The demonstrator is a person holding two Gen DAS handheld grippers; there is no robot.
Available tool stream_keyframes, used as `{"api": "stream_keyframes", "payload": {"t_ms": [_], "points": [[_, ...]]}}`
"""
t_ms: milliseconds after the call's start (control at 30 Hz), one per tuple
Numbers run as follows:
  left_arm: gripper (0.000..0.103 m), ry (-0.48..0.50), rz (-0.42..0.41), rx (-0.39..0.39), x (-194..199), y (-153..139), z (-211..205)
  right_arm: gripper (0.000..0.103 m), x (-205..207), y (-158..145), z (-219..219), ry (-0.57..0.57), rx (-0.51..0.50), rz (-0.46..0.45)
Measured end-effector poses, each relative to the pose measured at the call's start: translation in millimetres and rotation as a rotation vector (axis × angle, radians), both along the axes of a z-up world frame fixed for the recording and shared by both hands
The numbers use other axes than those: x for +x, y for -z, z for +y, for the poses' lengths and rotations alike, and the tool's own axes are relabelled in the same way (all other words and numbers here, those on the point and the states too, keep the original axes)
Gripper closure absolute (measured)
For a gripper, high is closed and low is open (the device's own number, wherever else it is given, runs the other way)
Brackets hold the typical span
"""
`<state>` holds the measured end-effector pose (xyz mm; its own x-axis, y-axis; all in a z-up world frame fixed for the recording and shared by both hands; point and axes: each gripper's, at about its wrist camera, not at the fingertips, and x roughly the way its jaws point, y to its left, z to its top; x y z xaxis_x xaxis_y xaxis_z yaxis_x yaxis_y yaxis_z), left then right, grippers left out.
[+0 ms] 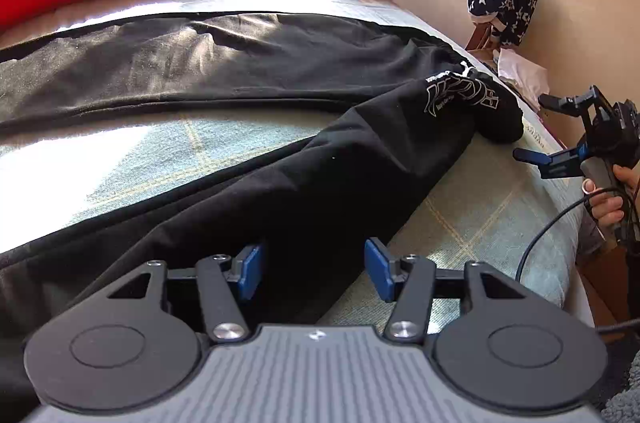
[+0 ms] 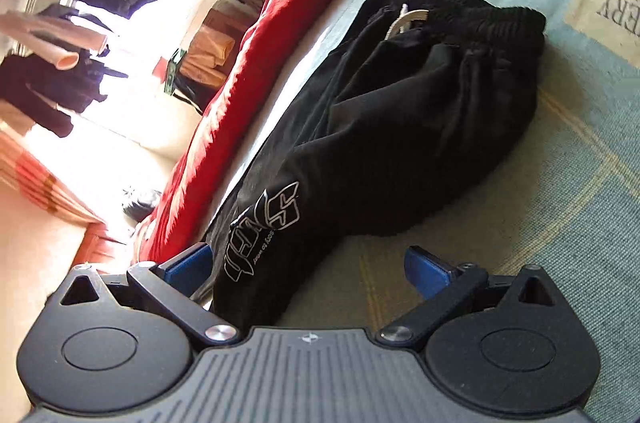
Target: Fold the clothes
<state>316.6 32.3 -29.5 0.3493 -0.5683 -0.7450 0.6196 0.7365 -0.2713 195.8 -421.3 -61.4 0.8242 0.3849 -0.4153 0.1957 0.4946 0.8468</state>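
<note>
Black cotton sweatpants (image 1: 248, 151) with a white outline logo lie spread across the pale green checked bedsheet (image 1: 472, 207), legs splayed, ready for folding. Left gripper (image 1: 312, 269) hangs over one leg, jaws apart and empty; right gripper (image 2: 308, 269) waits beside the logo, wide apart.

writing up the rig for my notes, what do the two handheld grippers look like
Both match: a grey ribbed body with a small compass-like mark, two round black discs, black link arms on silver pivot screws, and blue pads on the fingers. That holds for the left gripper and the right gripper. Seen from the left wrist, the right gripper has a grey handle and a black cable trailing below it.
</note>
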Motion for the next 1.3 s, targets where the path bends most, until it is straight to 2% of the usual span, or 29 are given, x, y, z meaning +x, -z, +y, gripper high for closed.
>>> {"api": "stream_keyframes", "payload": {"t_ms": [133,333,467,667,767,833,967,1033,1200,1300], "points": [[0.049,-0.003,0.006,0.012,-2,0,-4,0.0,13,21,-7,0.054,0.058,-0.032],[0.049,0.005,-0.001,0.037,-2,-1,-7,0.0,28,24,-17,0.099,0.069,-0.096],[0.048,0.07,-0.057,0.103,-7,-3,-14,0.0,16,6,-23,0.105,0.09,-0.16],[0.044,0.091,-0.056,0.103,-4,0,-16,0.0,-5,-34,-38,0.125,0.085,-0.355],[0.043,0.097,-0.059,0.1,-4,0,-16,0.0,0,-27,-40,0.123,0.076,-0.291],[0.043,0.095,-0.056,0.095,-4,0,-15,0.0,4,-11,-34,0.105,0.072,-0.211],[0.043,0.091,-0.052,0.088,-4,1,-13,0.0,11,27,-14,0.074,0.109,-0.106],[0.043,0.088,-0.05,0.087,-4,1,-13,0.0,15,26,-2,0.055,0.029,-0.115],[0.042,0.084,-0.055,0.085,-5,2,-13,0.001,32,13,18,-0.027,-0.069,-0.143],[0.042,0.076,-0.079,0.101,-9,-1,-10,0.002,20,-2,19,-0.056,-0.037,-0.277]]}}
